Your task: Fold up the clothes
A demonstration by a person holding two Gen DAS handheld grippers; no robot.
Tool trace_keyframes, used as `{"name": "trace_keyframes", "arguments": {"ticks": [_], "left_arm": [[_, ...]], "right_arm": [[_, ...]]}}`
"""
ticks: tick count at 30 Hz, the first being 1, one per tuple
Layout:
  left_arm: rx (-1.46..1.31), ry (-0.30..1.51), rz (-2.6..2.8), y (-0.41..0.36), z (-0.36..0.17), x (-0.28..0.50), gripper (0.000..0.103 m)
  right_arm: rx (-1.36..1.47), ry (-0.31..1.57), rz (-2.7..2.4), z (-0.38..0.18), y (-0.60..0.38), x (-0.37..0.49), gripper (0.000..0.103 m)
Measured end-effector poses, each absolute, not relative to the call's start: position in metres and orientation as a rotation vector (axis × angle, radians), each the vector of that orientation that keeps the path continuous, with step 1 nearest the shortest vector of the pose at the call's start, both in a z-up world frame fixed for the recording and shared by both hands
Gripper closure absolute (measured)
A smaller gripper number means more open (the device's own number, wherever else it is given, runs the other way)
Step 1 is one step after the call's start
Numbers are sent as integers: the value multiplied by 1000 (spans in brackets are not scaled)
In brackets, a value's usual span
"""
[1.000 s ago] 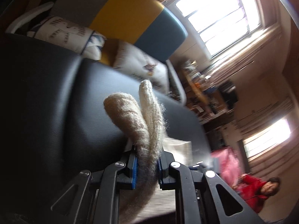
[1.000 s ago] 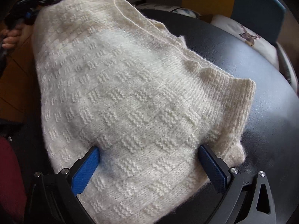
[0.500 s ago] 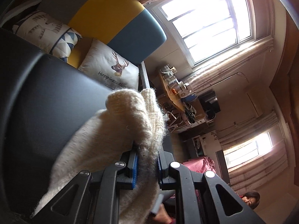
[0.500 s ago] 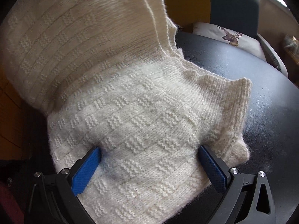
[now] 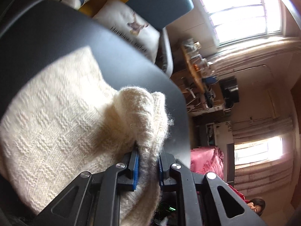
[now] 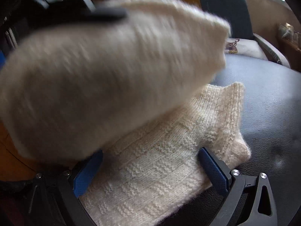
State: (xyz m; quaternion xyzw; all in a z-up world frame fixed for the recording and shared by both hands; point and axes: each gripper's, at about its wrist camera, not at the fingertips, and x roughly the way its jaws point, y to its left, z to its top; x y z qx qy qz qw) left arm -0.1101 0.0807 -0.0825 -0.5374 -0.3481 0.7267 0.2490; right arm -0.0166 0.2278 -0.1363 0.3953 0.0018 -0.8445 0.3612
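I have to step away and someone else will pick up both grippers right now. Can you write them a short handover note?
Left gripper: jaws shut on a bunched edge of the cream knit sweater, held raised over the black table.
Right gripper: jaws wide open, one each side of the sweater's lower part, which lies flat on the table; gripping nothing.
Done: fold begun, the lifted part is blurred above the flat part.
Left: lay the held edge down, release, smooth, then make the remaining folds.
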Motion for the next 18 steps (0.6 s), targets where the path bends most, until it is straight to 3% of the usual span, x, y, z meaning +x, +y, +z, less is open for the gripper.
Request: {"name": "trace_keyframes", "arguments": {"ticks": [4, 11, 18], "left_arm": [[-1489, -967, 1971, 87, -97, -111, 88], [-1595, -1047, 1800, 103, -112, -106, 82], [-1405, -927, 1810, 70, -55, -95, 82]], "right_arm": [[985, 57, -2199, -128, 239, 2, 0], [986, -24, -2245, -119, 280, 33, 0], [1040, -77, -2260, -118, 309, 66, 0]]}}
